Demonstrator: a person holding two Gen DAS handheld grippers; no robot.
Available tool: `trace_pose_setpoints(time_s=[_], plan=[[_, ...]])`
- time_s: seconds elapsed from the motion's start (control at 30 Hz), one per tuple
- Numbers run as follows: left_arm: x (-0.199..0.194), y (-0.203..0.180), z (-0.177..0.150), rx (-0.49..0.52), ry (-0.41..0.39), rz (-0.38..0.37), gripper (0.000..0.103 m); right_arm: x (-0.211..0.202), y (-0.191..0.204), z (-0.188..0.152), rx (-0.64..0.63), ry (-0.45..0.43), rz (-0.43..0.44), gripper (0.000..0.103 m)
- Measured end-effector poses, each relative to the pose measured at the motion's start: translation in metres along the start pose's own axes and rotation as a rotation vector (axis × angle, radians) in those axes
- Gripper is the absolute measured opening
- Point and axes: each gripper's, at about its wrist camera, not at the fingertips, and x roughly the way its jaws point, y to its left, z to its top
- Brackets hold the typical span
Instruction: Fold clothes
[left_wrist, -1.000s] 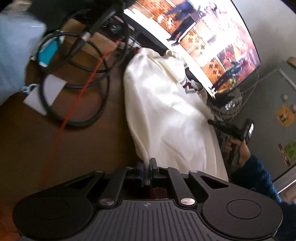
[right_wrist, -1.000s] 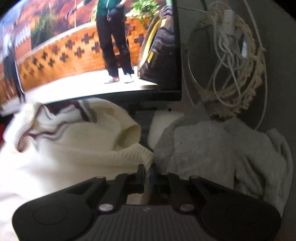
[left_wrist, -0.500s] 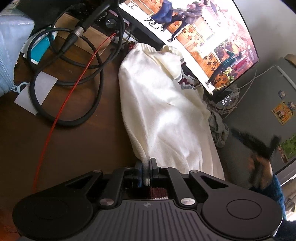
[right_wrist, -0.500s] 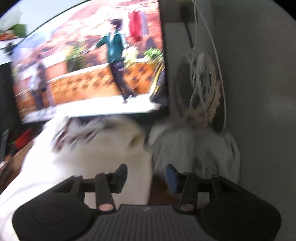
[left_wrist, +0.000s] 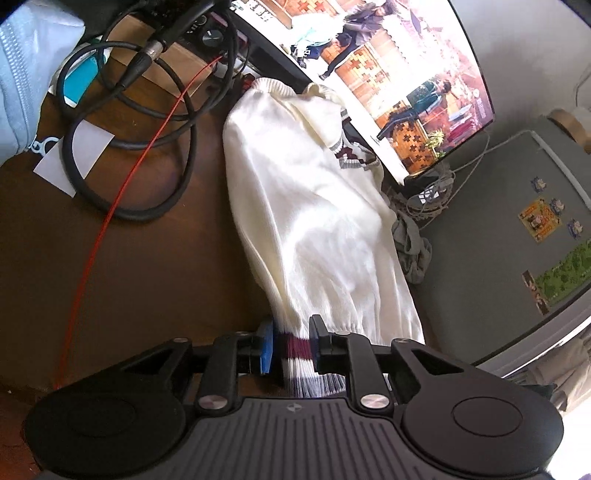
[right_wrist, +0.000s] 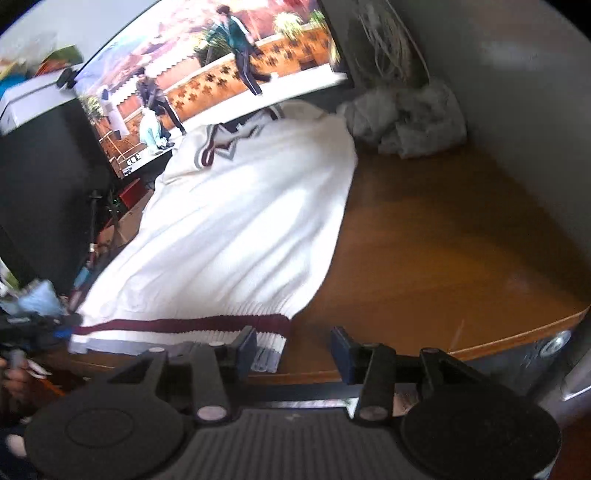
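A cream knit sweater (left_wrist: 314, 221) with a maroon and grey striped V-neck lies lengthwise on the brown desk (left_wrist: 147, 266), neck toward the monitor. Its ribbed hem (left_wrist: 295, 354), with a maroon stripe, lies between the parted fingers of my left gripper (left_wrist: 291, 339), which is open. In the right wrist view the sweater (right_wrist: 240, 221) spreads across the desk (right_wrist: 443, 240). My right gripper (right_wrist: 291, 347) is open at the hem's right corner (right_wrist: 269, 343), its left finger (right_wrist: 245, 343) over the ribbing. The left gripper (right_wrist: 37, 325) shows blurred at the hem's far left end.
A lit monitor (left_wrist: 388, 55) stands behind the sweater. Black cables (left_wrist: 147, 147), a red wire (left_wrist: 122, 195) and a white paper (left_wrist: 74, 158) lie left of it. A crumpled grey cloth (right_wrist: 406, 118) sits in the back right corner by the wall. The desk edge (right_wrist: 480, 339) runs close in front.
The right gripper let go of the sweater's shoulder, opened, and drew back to the hem. The left gripper's fingers, earlier pinched tight on the hem, have parted.
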Motion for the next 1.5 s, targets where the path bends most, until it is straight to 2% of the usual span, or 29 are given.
trace_pose_setpoints(time_s=[0.17,0.23,0.27,0.3,0.33,0.4,0.47,0.5,0.53,0.57,0.63,0.67,0.77,0.83,0.93,1.07,1.2,1.5], plan=[[0.001,-0.02,-0.015,0.124,-0.024,0.045,0.018,0.015,0.03,0.0,-0.135,-0.023,-0.095,0.037],[0.003,-0.034,-0.023,0.224,-0.031,0.089,0.018,0.02,0.043,-0.002,-0.2,-0.033,-0.131,0.026],[0.005,-0.042,-0.027,0.28,-0.031,0.128,0.01,0.022,0.05,-0.003,-0.239,-0.039,-0.147,0.023],[0.007,-0.051,-0.031,0.353,-0.035,0.179,0.007,0.022,0.055,-0.005,-0.276,-0.043,-0.169,0.013],[0.009,-0.059,-0.036,0.425,-0.039,0.229,0.007,0.021,0.06,-0.008,-0.313,-0.047,-0.19,0.01],[0.014,-0.076,-0.045,0.569,-0.046,0.326,0.007,0.021,0.069,-0.012,-0.388,-0.055,-0.234,0.007],[0.016,-0.084,-0.048,0.651,-0.064,0.401,0.006,0.016,0.061,-0.012,-0.376,-0.063,-0.268,0.006],[0.016,-0.084,-0.046,0.664,-0.063,0.406,0.006,0.014,0.057,-0.012,-0.369,-0.067,-0.284,0.006],[0.014,-0.08,-0.043,0.641,-0.061,0.392,0.006,0.012,0.053,-0.012,-0.362,-0.071,-0.301,0.006],[0.012,-0.073,-0.036,0.577,-0.059,0.361,0.006,0.009,0.045,-0.008,-0.307,-0.069,-0.275,0.006],[0.006,-0.055,-0.021,0.385,-0.032,0.245,0.006,0.002,0.029,-0.001,-0.194,-0.065,-0.218,0.006],[0.001,-0.046,-0.013,0.285,-0.036,0.173,0.006,-0.003,0.015,0.006,-0.064,-0.066,-0.129,0.006],[-0.011,-0.021,0.011,-0.014,-0.047,-0.044,0.006,-0.017,-0.019,0.028,0.188,-0.11,0.067,0.006],[-0.015,-0.014,0.026,-0.144,-0.068,-0.136,0.006,-0.023,-0.035,0.04,0.296,-0.137,0.159,0.006],[-0.014,-0.012,0.041,-0.251,-0.071,-0.221,0.006,-0.026,-0.049,0.054,0.375,-0.173,0.225,0.006],[-0.008,-0.018,0.047,-0.284,-0.061,-0.241,0.006,-0.023,-0.054,0.061,0.423,-0.18,0.277,0.006],[-0.009,-0.018,0.041,-0.248,-0.047,-0.225,0.006,-0.027,-0.051,0.054,0.37,-0.175,0.23,0.006],[-0.019,-0.014,-0.02,-0.197,0.042,-0.193,0.006,-0.062,-0.065,0.004,0.412,-0.143,0.216,0.005]])
